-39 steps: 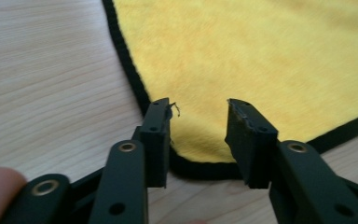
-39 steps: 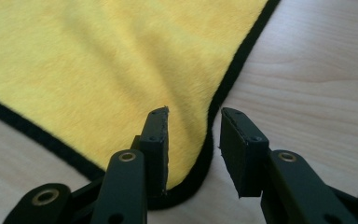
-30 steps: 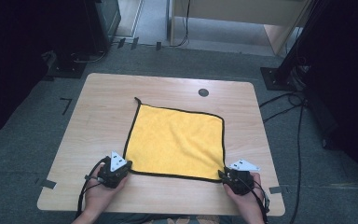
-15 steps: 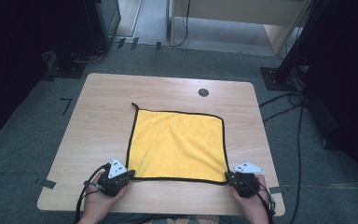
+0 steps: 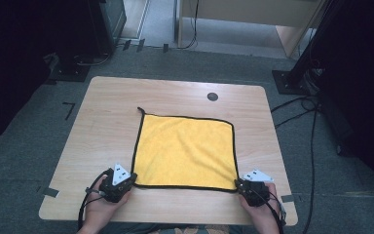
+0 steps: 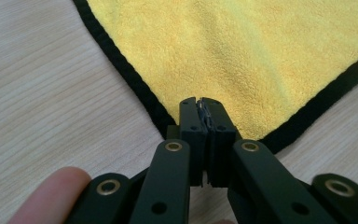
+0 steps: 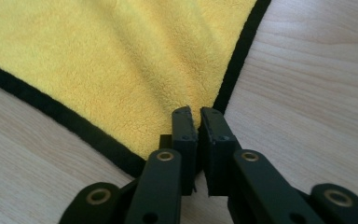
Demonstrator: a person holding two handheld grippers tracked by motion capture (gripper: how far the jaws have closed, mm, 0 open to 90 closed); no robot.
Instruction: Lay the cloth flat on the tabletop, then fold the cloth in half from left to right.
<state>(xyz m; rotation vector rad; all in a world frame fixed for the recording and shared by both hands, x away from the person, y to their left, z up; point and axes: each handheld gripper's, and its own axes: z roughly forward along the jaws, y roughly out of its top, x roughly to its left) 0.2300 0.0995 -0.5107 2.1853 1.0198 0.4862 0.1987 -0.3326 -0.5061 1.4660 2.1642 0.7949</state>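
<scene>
Yellow cloth pinned flat on tabletop, both near corners clamped in fingers of left gripper and right gripper; likely next, lifting evenly to fold.

Cloth flat on table

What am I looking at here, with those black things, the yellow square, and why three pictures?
A person sits at a wooden table and holds a hand-operated pinching tool in each hand. The high view looks down from above; the other two pictures come from cameras riding on each tool. A yellow cloth with black edging lies flat. The left tool is closed on its near left corner, the right tool on its near right corner, jaws nearly together.
</scene>
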